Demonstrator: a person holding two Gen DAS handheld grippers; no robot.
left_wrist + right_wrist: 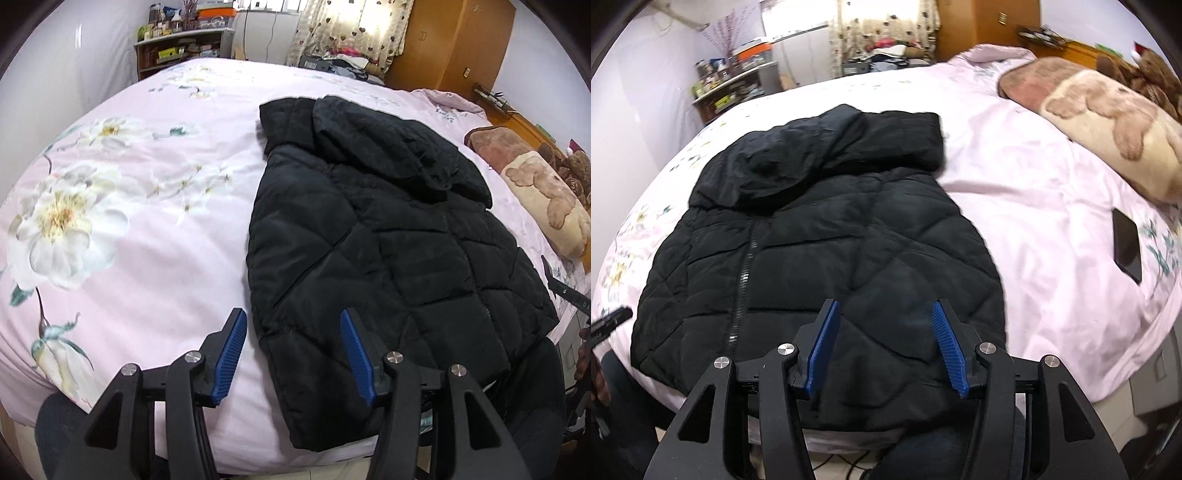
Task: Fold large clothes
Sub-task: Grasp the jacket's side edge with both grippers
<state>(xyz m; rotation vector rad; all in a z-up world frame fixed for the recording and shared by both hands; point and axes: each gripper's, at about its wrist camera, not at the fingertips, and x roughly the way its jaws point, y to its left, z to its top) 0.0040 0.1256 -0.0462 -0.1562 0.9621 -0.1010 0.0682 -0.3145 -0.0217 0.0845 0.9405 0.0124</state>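
1. My left gripper [293, 356] has its jaws apart with nothing pinched; its blue pads [231, 356] hang over the near left corner of the jacket's hem, one over bare bedspread and the other over black fabric.
2. My right gripper [886, 347] is likewise spread and empty, its blue pads [823, 349] hovering over the near right part of the jacket without pressing on it.
3. The black quilted jacket [388, 240] lies flat on the pink floral bedspread [129, 221], zipper closed and facing up, hem toward me at the near edge of the bed, where a little of it hangs over.
4. Its hood [798, 162] lies at the far end, and a sleeve [905, 140] is folded across the upper part of the jacket.
5. In the right wrist view a dark phone [1126, 245] lies on the bedspread, well apart from the jacket on the right.
6. A folded blanket with a bear print [1108, 122] sits at the far right of the bed, with a brown plush bear [1137, 74] just beyond it.
7. A cluttered shelf [181, 48] stands against the far wall to the left, and a wooden wardrobe [461, 40] at the far right.
8. I see the tip of the other gripper at the right edge of the left wrist view, beside the jacket.
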